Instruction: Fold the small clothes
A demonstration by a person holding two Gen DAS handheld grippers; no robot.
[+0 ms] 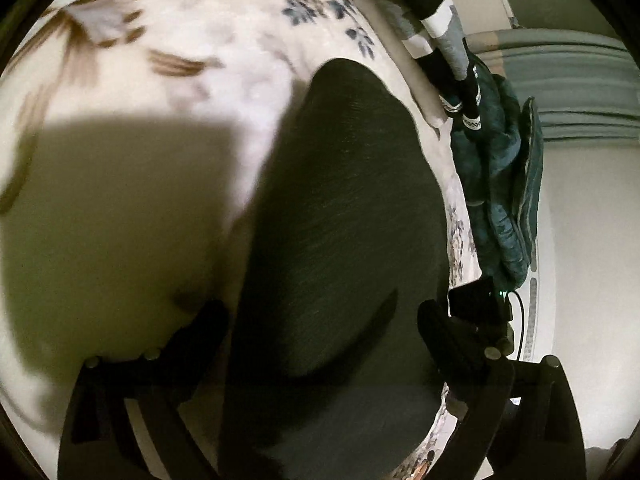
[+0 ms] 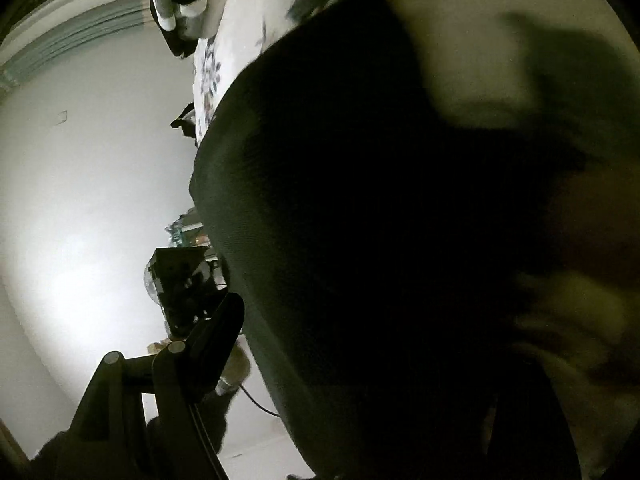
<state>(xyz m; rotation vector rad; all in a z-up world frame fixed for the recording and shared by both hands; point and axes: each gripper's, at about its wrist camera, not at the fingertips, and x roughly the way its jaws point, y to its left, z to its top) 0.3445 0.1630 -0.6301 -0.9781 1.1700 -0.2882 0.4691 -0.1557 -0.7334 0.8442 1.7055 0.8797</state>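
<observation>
A dark, finely ribbed small garment (image 1: 344, 208) lies on a white floral bedsheet (image 1: 192, 60) and runs down between my left gripper's (image 1: 316, 328) fingers; the fingers stand apart on either side of it. In the right wrist view the same dark garment (image 2: 360, 220) fills most of the frame and covers the right finger of my right gripper (image 2: 360, 340). Only its left finger (image 2: 216, 340) shows, beside the cloth's edge. Whether either gripper pinches the cloth is hidden.
A pile of clothes (image 1: 432, 28), black, white, grey and teal, lies at the bed's far edge, with a teal quilted item (image 1: 504, 184) beside it. The right gripper's body (image 1: 476, 304) shows at the bed's edge. A pale wall (image 2: 92, 200) lies beyond.
</observation>
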